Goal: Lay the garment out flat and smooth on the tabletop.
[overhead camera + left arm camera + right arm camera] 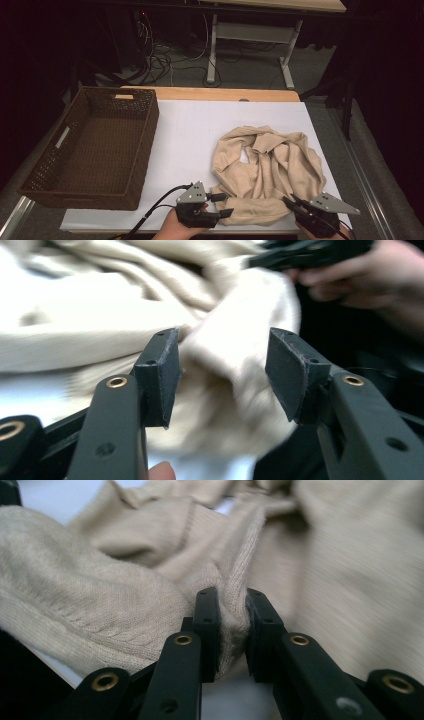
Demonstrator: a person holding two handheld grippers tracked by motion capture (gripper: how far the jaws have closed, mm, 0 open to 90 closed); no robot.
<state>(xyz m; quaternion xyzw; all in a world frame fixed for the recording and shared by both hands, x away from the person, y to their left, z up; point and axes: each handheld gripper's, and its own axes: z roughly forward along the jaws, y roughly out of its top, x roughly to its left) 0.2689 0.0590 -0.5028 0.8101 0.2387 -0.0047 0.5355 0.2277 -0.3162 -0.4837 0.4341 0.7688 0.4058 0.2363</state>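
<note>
On the white table cover (190, 135), to the right of the brown wicker basket (90, 150), the beige knitted sweater (270, 165) lies crumpled in a loose heap, well apart from the basket and with its near hem toward us. We work that near hem with both tools. Our right gripper (232, 615), on the side of the sweater away from the basket, has its jaws pressed in on a fold of the knit; in the right gripper view the ribbed cloth is pinched between the two pads and bulges above them. Our left gripper (222, 372), at the corner of the sweater nearest the basket, has its jaws spread. A soft lobe of cloth sits between them, brushing the left pad (162, 375) but not squeezed by the other.

We judge the step in hand to be taking hold of the hem at two points so the sweater can be lifted or spread. To do it well, we should push the left gripper a little deeper, so that it closes on a good thickness of knit and not merely on the outer edge. We keep the right pinch firm and low over the cover while the left one closes. Then both hands should rise together and evenly, otherwise the loose knit may stretch or slide out of one grip.
</note>
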